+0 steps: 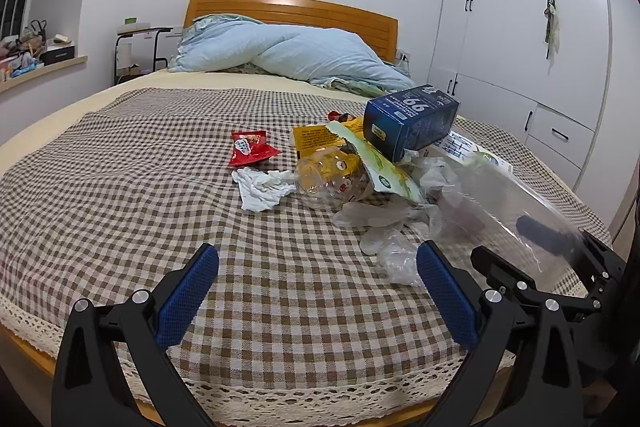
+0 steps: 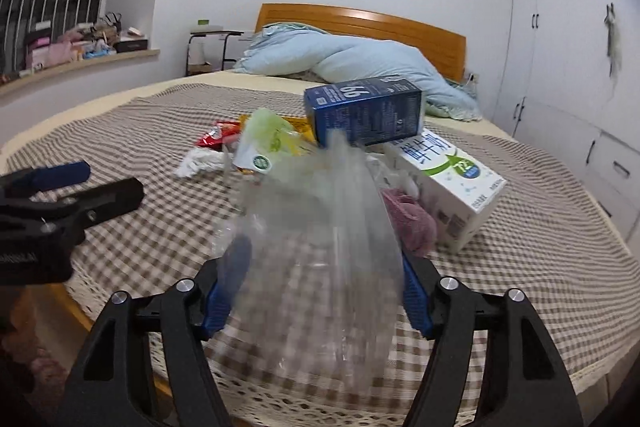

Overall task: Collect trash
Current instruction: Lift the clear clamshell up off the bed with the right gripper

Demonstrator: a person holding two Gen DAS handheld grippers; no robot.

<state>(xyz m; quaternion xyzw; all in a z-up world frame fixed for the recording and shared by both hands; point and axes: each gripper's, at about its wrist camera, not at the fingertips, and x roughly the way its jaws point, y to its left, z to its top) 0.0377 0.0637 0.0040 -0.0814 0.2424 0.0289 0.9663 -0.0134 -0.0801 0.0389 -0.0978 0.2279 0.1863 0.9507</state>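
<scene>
Items on the checked bedspread (image 1: pixel 160 155), listed left to right as the left wrist view shows them:

- Red snack wrapper (image 1: pixel 250 148), lying flat, apart from the main heap.
- Crumpled white tissue (image 1: pixel 262 189), just below the wrapper, touching the heap's edge.
- Clear crushed bottle (image 1: pixel 328 183) with yellow packet (image 1: pixel 310 139) behind it.
- Green-and-white torn pouch (image 1: pixel 384 171), leaning under the box.
- Blue box (image 1: pixel 412 117), tilted on top of the pile.
- White milk carton (image 2: pixel 448 183), on its side at the right of the heap, a pink cloth (image 2: pixel 412 223) just beside it.
- Thin white plastic bags (image 1: pixel 384 223), loose at the front.
- Clear plastic bag (image 2: pixel 320 247), large, blurred.

Left hand-held gripper (image 1: pixel 316 291): jaws wide apart, nothing between them, hovering over bare bedspread near the loose bags.

Right hand-held gripper (image 2: pixel 324 287): jaws fairly wide, the clear plastic bag between the pads; whether the pads actually press it cannot be told through the blur.

Step in hand, by judgement: readying the clear bag as the collector. Done well, the right side keeps the bag mouth spread and facing the heap while the left takes single light pieces first, leaving the tilted box until its supports are cleared.
</scene>
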